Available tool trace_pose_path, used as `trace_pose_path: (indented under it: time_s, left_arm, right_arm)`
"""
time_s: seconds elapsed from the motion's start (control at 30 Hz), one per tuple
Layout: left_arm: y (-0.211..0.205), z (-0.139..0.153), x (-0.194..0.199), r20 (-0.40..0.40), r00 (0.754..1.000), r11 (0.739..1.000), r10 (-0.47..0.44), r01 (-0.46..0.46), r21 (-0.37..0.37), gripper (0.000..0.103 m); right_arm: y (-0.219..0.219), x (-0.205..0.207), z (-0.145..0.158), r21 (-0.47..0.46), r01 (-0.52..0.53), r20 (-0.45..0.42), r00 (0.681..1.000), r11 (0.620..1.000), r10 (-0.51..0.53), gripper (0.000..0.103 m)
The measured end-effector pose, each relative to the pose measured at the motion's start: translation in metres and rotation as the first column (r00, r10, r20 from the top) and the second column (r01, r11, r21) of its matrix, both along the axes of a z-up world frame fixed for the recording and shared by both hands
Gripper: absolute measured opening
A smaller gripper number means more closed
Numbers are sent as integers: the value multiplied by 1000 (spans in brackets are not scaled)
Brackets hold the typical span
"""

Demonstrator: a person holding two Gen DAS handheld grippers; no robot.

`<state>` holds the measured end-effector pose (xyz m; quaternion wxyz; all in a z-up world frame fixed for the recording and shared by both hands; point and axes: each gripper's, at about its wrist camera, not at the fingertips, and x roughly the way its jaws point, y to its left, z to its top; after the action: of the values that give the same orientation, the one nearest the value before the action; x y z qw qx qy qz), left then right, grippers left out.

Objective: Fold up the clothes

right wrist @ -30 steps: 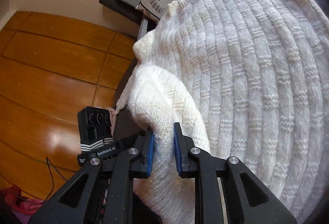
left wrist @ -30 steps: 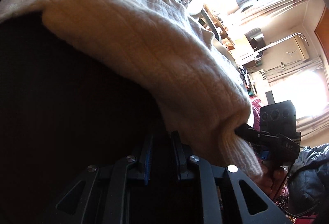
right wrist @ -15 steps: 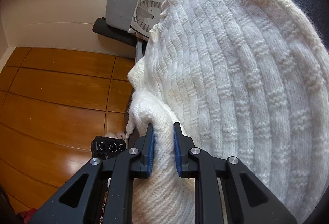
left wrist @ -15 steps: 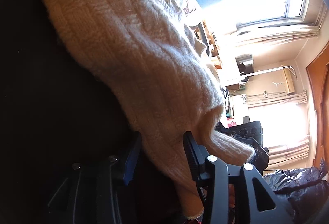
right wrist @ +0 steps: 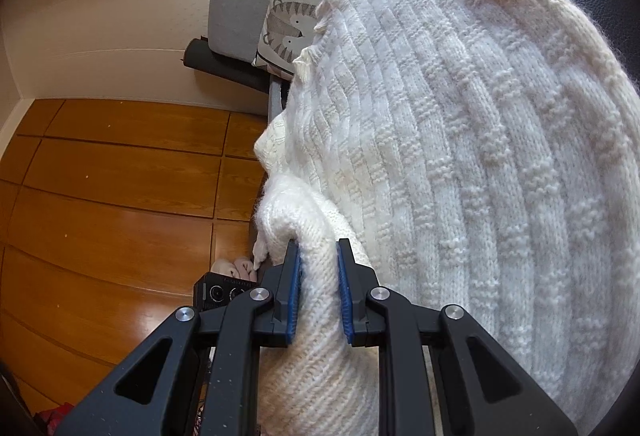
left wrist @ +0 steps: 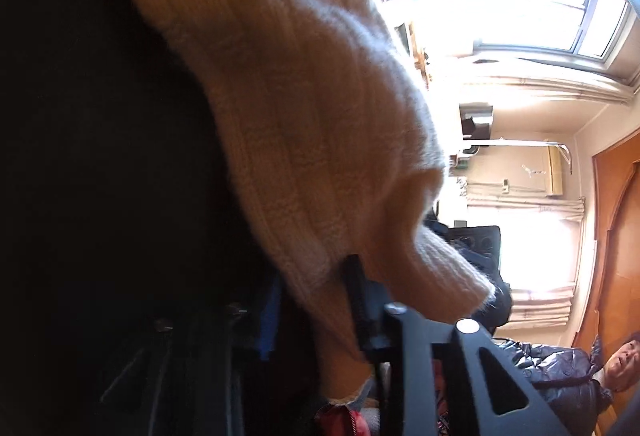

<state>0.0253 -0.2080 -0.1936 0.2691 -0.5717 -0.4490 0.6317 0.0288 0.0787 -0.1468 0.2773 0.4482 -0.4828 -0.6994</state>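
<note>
Sunlit room behind, dark surface (left wrist: 100, 156) below; in the left view the sweater (left wrist: 288, 108) lies draped and unfolded; the left gripper (left wrist: 312, 300) is closing its jaws with knit between them. Wooden floor (right wrist: 112, 196) beside; the right gripper (right wrist: 318, 284) clamps the sweater's edge, the body spread flat, folding barely begun.
</note>
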Motion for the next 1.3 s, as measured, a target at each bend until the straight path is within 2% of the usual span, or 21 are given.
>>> trace_pose_path:
  time_s: [0.07,0.2,0.27,0.3,0.47,0.7,0.83,1.0,1.03,1.07,1.13,1.2,1.3]
  left_arm:
    - [-8,-3,3,9,1000,999,7,-8,47,9]
    - [-34,7,12,-36,999,997,11,-9,77,8]
    - [-56,15,20,-58,998,998,15,-11,67,8]
    - [-68,19,25,-68,998,998,17,-13,62,8]
    - [-122,30,52,-89,996,1000,24,-26,-12,8]
    - [-180,38,90,-92,996,988,14,-28,-152,8]
    - [-205,46,121,-83,996,974,26,-44,-221,8]
    - [-210,48,122,-72,997,959,33,-51,-277,7]
    - [-209,50,122,-78,996,958,36,-57,-281,2]
    - [-209,53,125,-89,995,957,43,-66,-283,2]
    - [-190,70,121,-165,986,923,38,-98,-372,2]
    - [-167,90,115,-250,968,870,21,-140,-472,2]
    - [-141,120,97,-381,924,819,-22,-201,-537,7]
  right_arm:
    - [-4,4,6,40,-24,-23,999,999,25,21]
    - [-16,7,21,122,-54,-60,996,991,62,24]
    - [-21,8,28,168,-63,-76,994,984,76,39]
    - [-22,9,32,191,-67,-86,993,979,85,41]
    - [-26,16,48,296,-71,-143,983,953,118,47]
    - [-17,20,43,393,-24,-142,986,919,86,47]
    - [-18,25,37,510,-9,-127,988,860,86,47]
    - [-17,29,33,605,10,-115,990,796,75,47]
    - [-16,28,31,621,12,-110,991,784,72,47]
    - [-16,28,29,640,12,-106,992,768,73,47]
    - [-19,28,27,689,6,-104,990,725,91,47]
    - [-25,28,28,732,-6,-106,987,681,122,47]
    - [-33,26,28,783,-18,-105,981,621,161,47]
